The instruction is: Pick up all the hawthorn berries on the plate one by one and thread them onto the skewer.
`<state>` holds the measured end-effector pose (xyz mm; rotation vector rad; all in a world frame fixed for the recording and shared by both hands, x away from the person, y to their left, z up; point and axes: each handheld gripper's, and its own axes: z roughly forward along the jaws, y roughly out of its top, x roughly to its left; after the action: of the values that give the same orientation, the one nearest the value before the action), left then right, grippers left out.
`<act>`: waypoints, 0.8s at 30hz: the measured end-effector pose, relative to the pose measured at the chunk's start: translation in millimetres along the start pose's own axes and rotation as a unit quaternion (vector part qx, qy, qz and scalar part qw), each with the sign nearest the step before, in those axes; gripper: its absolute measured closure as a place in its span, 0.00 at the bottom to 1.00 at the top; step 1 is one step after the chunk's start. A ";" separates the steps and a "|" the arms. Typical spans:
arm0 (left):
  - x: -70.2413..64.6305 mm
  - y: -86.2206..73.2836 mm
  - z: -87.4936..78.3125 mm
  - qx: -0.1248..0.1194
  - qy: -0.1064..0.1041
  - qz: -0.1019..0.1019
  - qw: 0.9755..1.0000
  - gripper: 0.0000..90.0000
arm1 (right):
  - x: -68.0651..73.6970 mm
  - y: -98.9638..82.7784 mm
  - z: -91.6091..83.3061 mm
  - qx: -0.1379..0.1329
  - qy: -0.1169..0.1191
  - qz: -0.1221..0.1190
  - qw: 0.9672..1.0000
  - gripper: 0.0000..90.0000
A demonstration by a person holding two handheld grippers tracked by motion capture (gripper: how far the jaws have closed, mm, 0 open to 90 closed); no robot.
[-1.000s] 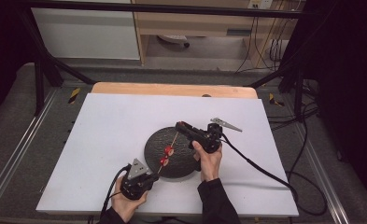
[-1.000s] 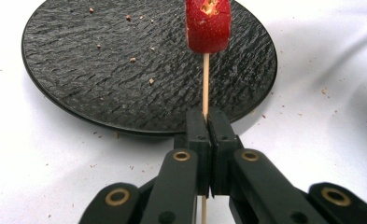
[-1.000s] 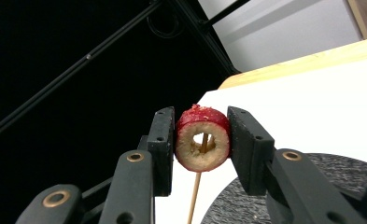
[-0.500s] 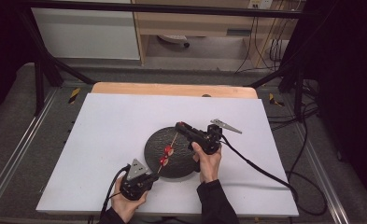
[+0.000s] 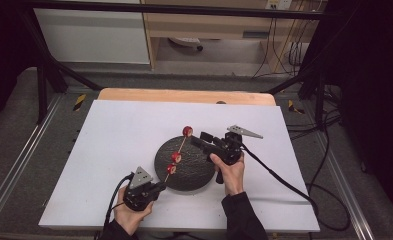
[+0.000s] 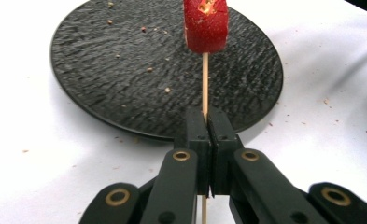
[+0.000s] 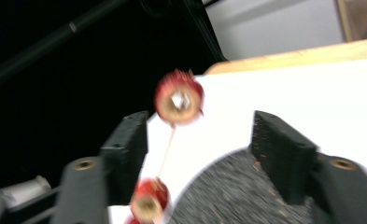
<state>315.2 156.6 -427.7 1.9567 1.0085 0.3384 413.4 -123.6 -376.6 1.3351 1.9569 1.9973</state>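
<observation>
A thin wooden skewer [image 5: 179, 152] slants over the black round plate [image 5: 196, 172]. It carries three red strawberry pieces, the top one [image 5: 187, 131] at its far tip. My left gripper [image 5: 159, 186] is shut on the skewer's near end. In the left gripper view the jaws [image 6: 208, 126] pinch the stick [image 6: 204, 88] below a red piece [image 6: 205, 23]. My right gripper [image 5: 199, 139] has just been opening. In the right gripper view its jaws [image 7: 202, 128] stand apart, and the top piece [image 7: 179, 103] is close to the left pad, untouched.
The plate [image 6: 125, 70] lies on a white sheet [image 5: 109, 150] over a wooden table and bears small crumbs. A cable [image 5: 284, 182] trails right from my right gripper. A dark frame and floor surround the table.
My right gripper's jaws have opened and let go of the top strawberry piece, which now shows at the skewer's tip. Both hands stayed in place.
</observation>
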 end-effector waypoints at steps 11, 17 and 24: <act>17.4 14.5 -4.0 0.024 -0.008 0.000 1.000 0.99 | -22.5 -23.1 -16.5 0.126 -0.068 -0.103 0.984 0.08; 28.8 28.8 6.9 0.072 0.000 0.004 0.997 0.99 | -33.6 -36.4 -34.1 0.169 -0.088 -0.132 0.973 0.02; 30.4 34.9 18.5 0.118 0.005 0.010 0.993 0.98 | -41.3 -47.7 -57.1 0.187 -0.102 -0.152 0.965 0.01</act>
<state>363.2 159.2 -414.5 2.1803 1.0756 0.2495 381.5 -183.0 -428.5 1.1511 2.3401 1.3484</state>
